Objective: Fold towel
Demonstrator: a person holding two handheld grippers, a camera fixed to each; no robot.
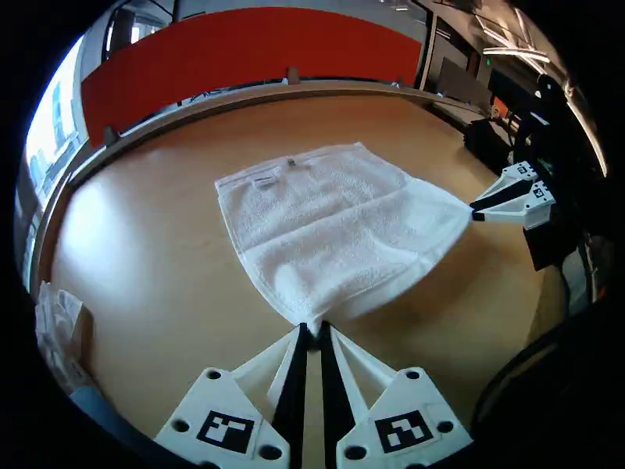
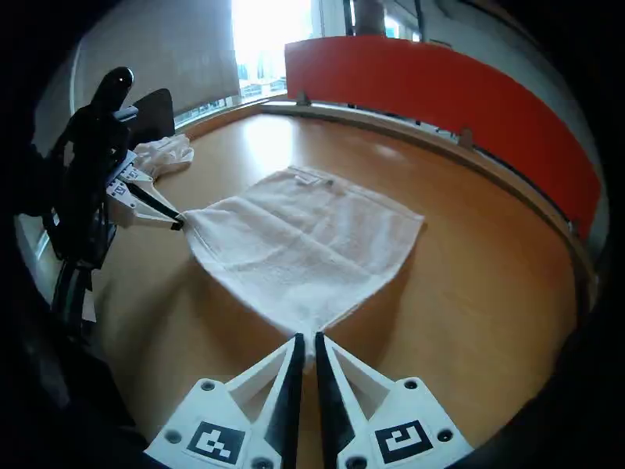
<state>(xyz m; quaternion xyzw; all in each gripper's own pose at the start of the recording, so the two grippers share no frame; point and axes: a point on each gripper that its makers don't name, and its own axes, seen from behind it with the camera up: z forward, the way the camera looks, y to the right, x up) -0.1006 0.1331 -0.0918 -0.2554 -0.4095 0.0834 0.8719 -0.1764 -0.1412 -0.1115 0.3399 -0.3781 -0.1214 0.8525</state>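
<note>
Two towel [image 1: 328, 219] corners sit pinched at left tool [image 1: 312, 327] and right tool [image 2: 307, 338] tips; uneven pulling may free one.

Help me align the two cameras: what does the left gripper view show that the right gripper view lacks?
Left gripper view: ceiling lights and dark equipment at far right. Right gripper view: a dark chair back at upper left. Shared: white towel on the wooden table, red panel, left gripper and right gripper each pinching a corner.
</note>
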